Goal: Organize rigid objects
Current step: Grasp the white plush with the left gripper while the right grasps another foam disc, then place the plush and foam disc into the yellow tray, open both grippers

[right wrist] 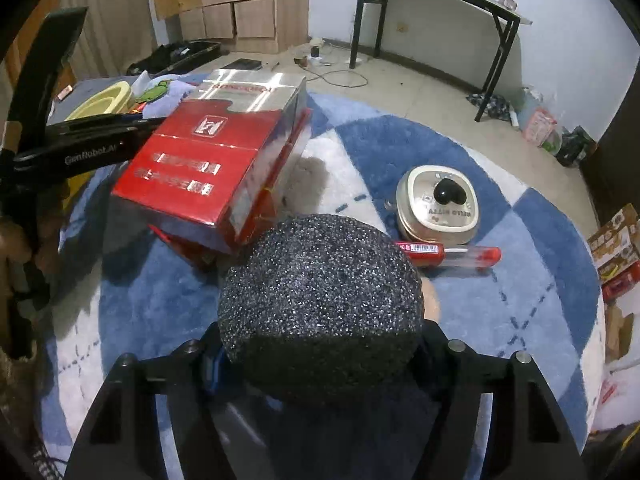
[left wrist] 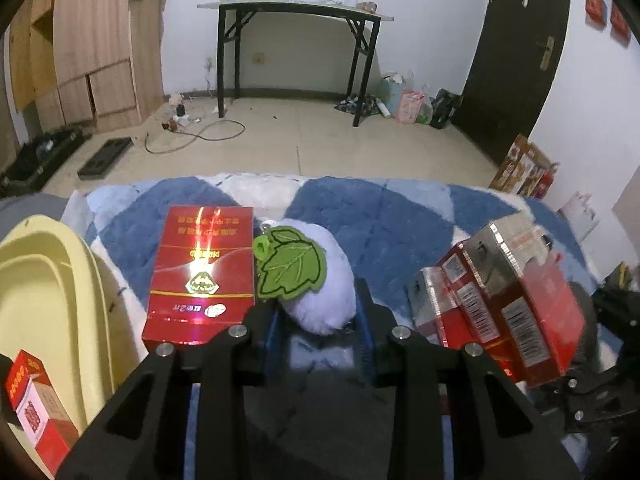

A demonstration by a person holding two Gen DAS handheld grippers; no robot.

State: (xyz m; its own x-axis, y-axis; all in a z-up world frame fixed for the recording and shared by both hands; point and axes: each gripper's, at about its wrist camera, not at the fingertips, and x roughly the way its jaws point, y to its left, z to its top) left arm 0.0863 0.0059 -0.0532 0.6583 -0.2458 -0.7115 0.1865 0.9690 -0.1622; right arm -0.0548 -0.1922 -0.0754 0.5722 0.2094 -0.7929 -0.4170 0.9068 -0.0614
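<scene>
In the left wrist view my left gripper [left wrist: 317, 312] is shut on a lavender plush [left wrist: 320, 300] with a green felt leaf, lying on the blue and white rug [left wrist: 384, 216]. A flat red box [left wrist: 202, 272] lies just left of the plush. A pile of red and silver boxes [left wrist: 500, 300] leans at the right. In the right wrist view my right gripper [right wrist: 320, 344] is shut on a black speckled foam ball [right wrist: 320, 308], which hides its fingertips. The box pile [right wrist: 208, 160] sits just beyond the ball, to the left.
A yellow basin [left wrist: 52, 292] stands at the rug's left edge with a small red box [left wrist: 36, 400] before it. A beige tin with a black knob [right wrist: 438, 204] and a red tube [right wrist: 452, 254] lie right of the ball. A black-legged table [left wrist: 296, 8] stands by the far wall.
</scene>
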